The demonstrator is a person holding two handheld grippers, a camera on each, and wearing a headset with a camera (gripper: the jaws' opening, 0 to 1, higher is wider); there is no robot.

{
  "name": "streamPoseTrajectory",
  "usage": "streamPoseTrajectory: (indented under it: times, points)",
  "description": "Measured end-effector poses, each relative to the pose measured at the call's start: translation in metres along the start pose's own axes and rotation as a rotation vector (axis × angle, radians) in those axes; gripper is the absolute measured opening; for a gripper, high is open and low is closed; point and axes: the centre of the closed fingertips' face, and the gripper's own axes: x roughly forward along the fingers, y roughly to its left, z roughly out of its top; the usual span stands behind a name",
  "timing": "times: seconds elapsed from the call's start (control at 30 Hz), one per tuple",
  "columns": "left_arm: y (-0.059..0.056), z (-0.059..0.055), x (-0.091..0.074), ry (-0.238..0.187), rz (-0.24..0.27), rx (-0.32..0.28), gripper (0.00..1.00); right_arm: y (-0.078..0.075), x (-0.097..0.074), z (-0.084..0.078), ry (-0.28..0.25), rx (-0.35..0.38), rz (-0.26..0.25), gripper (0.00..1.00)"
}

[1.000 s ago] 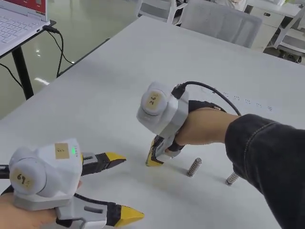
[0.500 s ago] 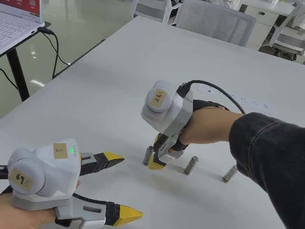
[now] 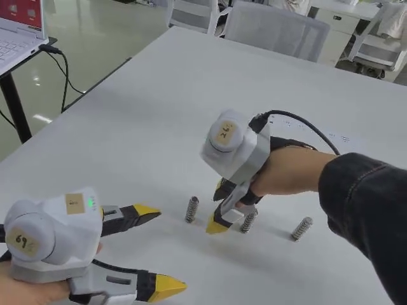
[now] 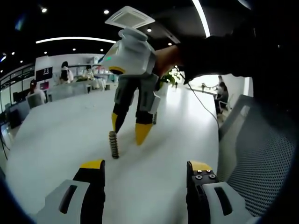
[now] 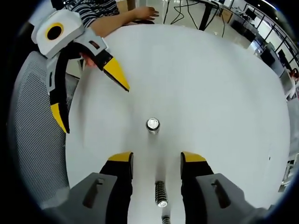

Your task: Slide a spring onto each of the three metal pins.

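1. Plainly, three springs stand in a row on the desk (image 3: 191,95): the first spring (image 3: 191,209), the middle spring (image 3: 248,220) and the third spring (image 3: 302,228). Each has its long axis pointing straight up. We take that to mean each one sits on a pin, though the pins are hidden inside the coils.
2. The right tool (image 3: 218,205) hangs nose-down over that row, with its jaws released and nothing grasped between them.
3. The relation that matters shows in the right gripper view. The middle spring lies low in the gap between the jaws. The first spring stands just ahead of the tips, on the side toward the left tool (image 3: 156,249). The row runs along the gap between the jaws, not across it. We cannot tell whether either jaw touches the middle spring.
4. The left tool sits low at the near side of the desk, with its jaws spread wide and empty. It points toward the first spring but is well apart from it. The right tool is nearer to every spring.
5. We judge the task close to done. The next move looks like a lift straight up along the springs' axis, so that the jaws clear the middle spring without tipping it.
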Motion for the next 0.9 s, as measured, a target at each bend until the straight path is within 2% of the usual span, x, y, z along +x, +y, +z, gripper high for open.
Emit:
streamPoseTrajectory:
  times: [0.3, 0.9]
  points:
    - [0.000, 0.000, 0.000, 0.015, -0.003, 0.006, 0.66, -0.003, -0.008, -0.015, -0.030, 0.039, -0.026, 0.46]
    - [-0.001, 0.002, -0.001, 0.035, -0.003, 0.015, 0.67, -0.014, -0.027, -0.044, -0.125, 0.154, -0.106, 0.55]
